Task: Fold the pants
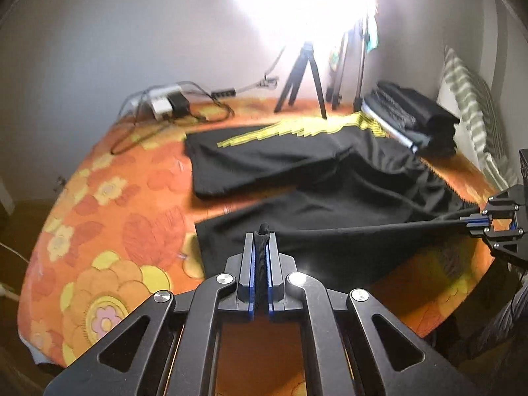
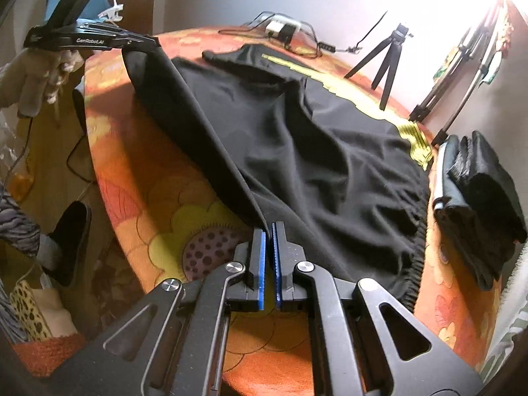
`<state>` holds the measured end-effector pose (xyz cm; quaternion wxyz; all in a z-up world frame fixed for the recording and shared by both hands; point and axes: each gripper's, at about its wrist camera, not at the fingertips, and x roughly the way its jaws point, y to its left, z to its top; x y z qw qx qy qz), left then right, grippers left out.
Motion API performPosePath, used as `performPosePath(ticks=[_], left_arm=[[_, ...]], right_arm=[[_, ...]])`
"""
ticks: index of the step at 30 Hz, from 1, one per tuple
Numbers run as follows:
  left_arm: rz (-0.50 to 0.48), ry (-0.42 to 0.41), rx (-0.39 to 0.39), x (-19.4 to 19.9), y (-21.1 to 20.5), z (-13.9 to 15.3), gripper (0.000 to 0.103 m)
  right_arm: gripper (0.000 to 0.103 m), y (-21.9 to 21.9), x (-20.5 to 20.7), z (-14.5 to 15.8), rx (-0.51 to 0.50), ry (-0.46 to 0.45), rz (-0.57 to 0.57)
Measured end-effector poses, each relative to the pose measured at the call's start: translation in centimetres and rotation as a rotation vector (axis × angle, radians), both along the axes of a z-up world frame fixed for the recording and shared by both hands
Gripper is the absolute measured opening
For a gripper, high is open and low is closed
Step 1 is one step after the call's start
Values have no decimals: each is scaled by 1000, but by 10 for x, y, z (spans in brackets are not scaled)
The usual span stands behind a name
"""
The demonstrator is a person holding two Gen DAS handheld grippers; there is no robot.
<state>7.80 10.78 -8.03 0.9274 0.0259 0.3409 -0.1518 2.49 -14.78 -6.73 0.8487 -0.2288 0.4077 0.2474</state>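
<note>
Black pants (image 1: 316, 184) with a yellow side stripe (image 1: 297, 128) lie spread on an orange flowered bedspread (image 1: 109, 204). My left gripper (image 1: 262, 234) is shut on the near leg's hem and lifts it. My right gripper (image 1: 475, 220) shows at the right edge of the left wrist view, shut on the near edge by the waistband. The fabric edge is stretched taut between the two. In the right wrist view my right gripper (image 2: 269, 229) pinches the pants (image 2: 297, 151), and my left gripper (image 2: 145, 41) holds the hem at upper left.
A stack of folded dark clothes (image 1: 419, 115) sits at the far right of the bed, by a striped pillow (image 1: 475, 99). A small tripod (image 1: 302, 79), larger stands (image 1: 356, 66) and a charger with cables (image 1: 168, 102) are at the far edge. A bright light glares above.
</note>
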Motion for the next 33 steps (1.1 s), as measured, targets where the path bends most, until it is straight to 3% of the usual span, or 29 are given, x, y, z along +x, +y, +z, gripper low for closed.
performPosePath(ticks=[6, 10, 15, 20, 26, 33], left_arm=[[1, -45, -29, 4, -8, 22, 3], [11, -122, -62, 11, -7, 51, 3], [44, -178, -120, 36, 2, 79, 3], [64, -218, -97, 72, 2, 93, 3], [83, -200, -70, 134, 10, 82, 3], [97, -125, -17, 207, 5, 39, 3]], right_arm=[[3, 9, 7, 31, -15, -96, -20], [3, 3, 25, 65, -2, -166, -40], [2, -2, 61, 104, -47, -242, -51], [2, 6, 115, 125, -84, -260, -29], [2, 18, 205, 108, -91, -186, -26], [2, 35, 302, 55, -140, -111, -35]])
